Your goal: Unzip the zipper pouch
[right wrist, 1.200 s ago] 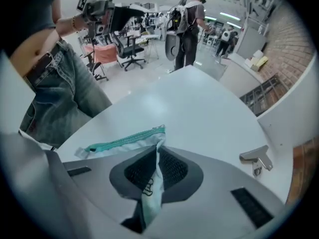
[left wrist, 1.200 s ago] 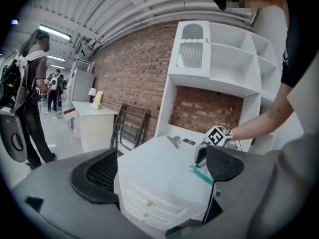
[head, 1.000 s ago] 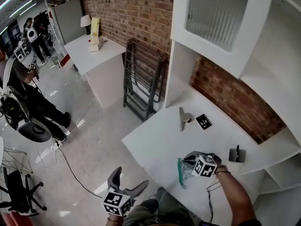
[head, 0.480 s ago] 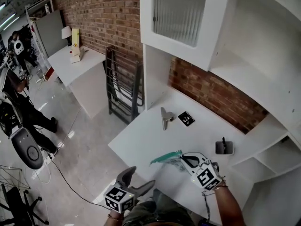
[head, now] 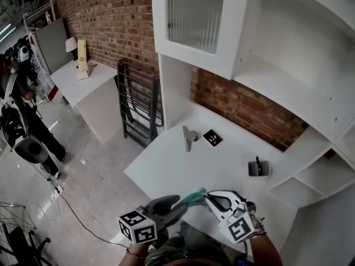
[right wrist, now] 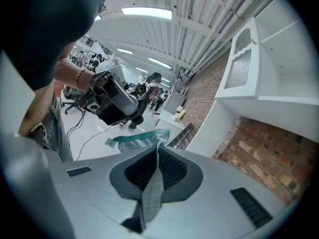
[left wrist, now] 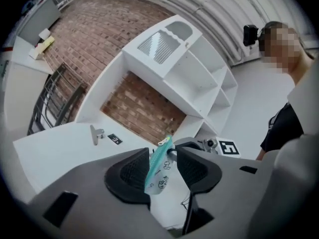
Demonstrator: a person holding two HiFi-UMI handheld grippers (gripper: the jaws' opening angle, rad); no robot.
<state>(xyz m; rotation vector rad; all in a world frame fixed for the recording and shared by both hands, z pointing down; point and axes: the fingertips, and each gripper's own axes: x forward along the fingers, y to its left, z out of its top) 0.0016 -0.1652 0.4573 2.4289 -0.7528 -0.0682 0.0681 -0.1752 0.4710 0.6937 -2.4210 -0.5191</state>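
Observation:
The teal zipper pouch [head: 193,197] hangs in the air over the near edge of the white table [head: 172,165]. My right gripper [head: 209,197] is shut on one end of it; in the right gripper view the fabric [right wrist: 135,137] runs out from the pinched jaws [right wrist: 158,152] toward the left gripper [right wrist: 115,102]. My left gripper [head: 175,204] sits at the pouch's other end. Its jaws [left wrist: 163,154] have just been closing with the pouch [left wrist: 158,169] between them; it leans on one pad, and a gap shows at the other.
On the table lie a metal clip [head: 188,137], a black card [head: 212,137] and a small grey dish [head: 258,168]. White shelves and a cabinet [head: 199,21] rise behind. A black folded rack [head: 136,104] stands left of the table. People [head: 22,115] are at far left.
The right gripper has lifted the pouch off the table. The left gripper has risen and swung in to the pouch's free end, and its jaws have narrowed around it.

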